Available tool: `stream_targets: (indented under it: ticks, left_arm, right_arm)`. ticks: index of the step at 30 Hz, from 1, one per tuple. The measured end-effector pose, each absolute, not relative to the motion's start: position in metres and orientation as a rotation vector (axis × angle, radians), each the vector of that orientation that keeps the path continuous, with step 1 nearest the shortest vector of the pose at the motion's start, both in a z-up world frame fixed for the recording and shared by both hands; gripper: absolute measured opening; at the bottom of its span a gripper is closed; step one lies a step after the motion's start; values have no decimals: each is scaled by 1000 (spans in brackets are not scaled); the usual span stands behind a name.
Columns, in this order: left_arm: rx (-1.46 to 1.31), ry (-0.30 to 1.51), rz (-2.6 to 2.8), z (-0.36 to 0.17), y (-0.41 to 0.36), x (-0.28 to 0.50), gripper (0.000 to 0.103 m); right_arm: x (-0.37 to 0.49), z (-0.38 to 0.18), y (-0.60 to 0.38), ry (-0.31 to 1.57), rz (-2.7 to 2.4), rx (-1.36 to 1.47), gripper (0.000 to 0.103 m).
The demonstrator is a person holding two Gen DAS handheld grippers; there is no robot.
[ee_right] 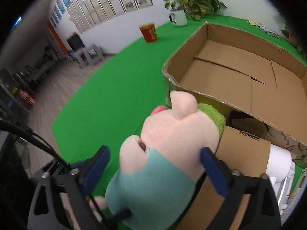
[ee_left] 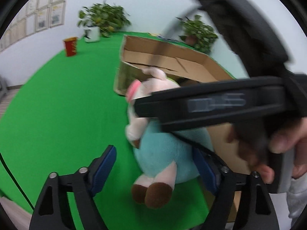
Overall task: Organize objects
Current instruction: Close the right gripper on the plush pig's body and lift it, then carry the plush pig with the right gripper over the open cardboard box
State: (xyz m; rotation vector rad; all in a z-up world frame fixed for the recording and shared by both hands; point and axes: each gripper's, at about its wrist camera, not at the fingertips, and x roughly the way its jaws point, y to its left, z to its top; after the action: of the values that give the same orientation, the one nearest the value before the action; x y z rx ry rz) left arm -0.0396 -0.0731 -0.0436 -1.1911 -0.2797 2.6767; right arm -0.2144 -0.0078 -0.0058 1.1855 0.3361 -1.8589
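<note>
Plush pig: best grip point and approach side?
Grip the plush pig across its teal torso, the widest soft part, probably coming from above and behind as the right gripper does now, open and straddling it. The head, ear and thin limbs look too narrow to hold well. The left gripper is open around the lower body near the feet. The cardboard box sits just beyond.

Each wrist camera looks forward and steeply down along its tongs, close above the desk [ee_left: 57,105]. Both views share the plush [ee_left: 165,153], open box [ee_right: 239,72], red cup [ee_right: 148,32] and potted plant [ee_left: 103,19].
</note>
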Motion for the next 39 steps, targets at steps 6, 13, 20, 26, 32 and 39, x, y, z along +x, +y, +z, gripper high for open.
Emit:
stream_targets:
  ticks: [6, 13, 20, 26, 32, 39]
  left_arm:
    - [-1159, -328, 2605, -48, -65, -43, 48]
    - [-1120, -200, 2659, -35, -45, -35, 37]
    - [-932, -133, 2758, 16, -32, -18, 36]
    - [-801, -109, 2810, 63, -26, -10, 36]
    - [-739, -102, 2843, 92, -29, -17, 36]
    - [-676, -74, 2883, 130, -32, -31, 35]
  right_arm:
    - [-209, -13, -15, 456, -1972, 1237, 91]
    - [-205, -1, -1, 365, -2020, 1187, 72]
    - [-200, 49, 5, 308, -2072, 1026, 71]
    - [-195, 94, 11, 296, -2122, 895, 71]
    - [-203, 116, -2, 308, -2149, 825, 71]
    - [-216, 133, -14, 313, -2170, 764, 70]
